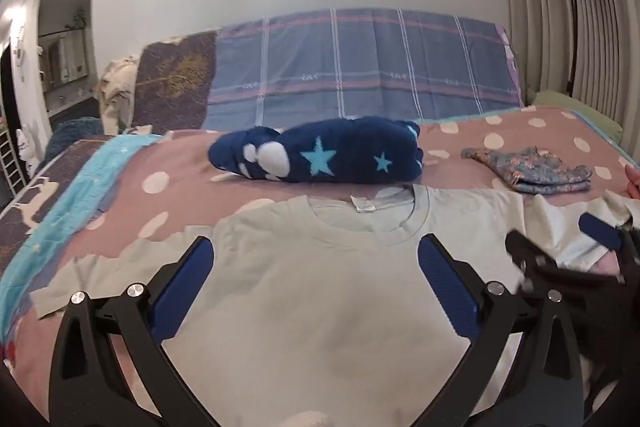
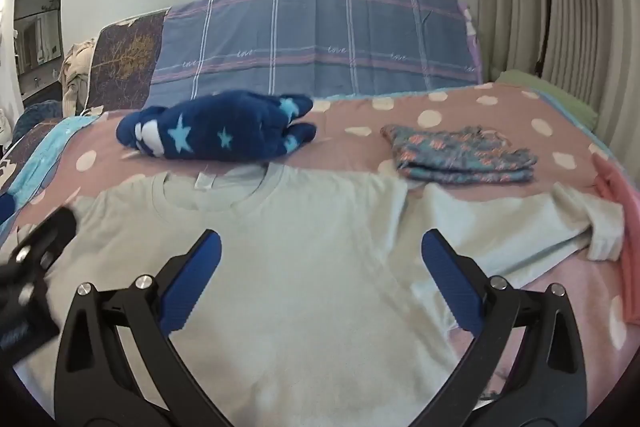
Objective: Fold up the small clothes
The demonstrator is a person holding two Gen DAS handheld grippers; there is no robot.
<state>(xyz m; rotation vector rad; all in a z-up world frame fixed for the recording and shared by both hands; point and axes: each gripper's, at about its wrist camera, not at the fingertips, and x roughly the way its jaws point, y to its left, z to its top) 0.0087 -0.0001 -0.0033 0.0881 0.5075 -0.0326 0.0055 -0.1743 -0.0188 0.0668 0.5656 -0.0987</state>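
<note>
Presently your left gripper (image 1: 316,249) and right gripper (image 2: 322,241) stand wide, empty, above the pale shirt (image 2: 304,267), spread flat on the bed (image 2: 500,103), collar away from you.

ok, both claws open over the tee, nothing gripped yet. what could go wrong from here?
1. The tee fills most of the near bed: a pinch mid-chest would probably bunch both layers rather than make a clean fold.
2. Its right sleeve ends close to the folded floral cloth, so swinging it in might drag that pile.
3. The left claw and right claw hover close together and could collide on a crossing fold.
</note>
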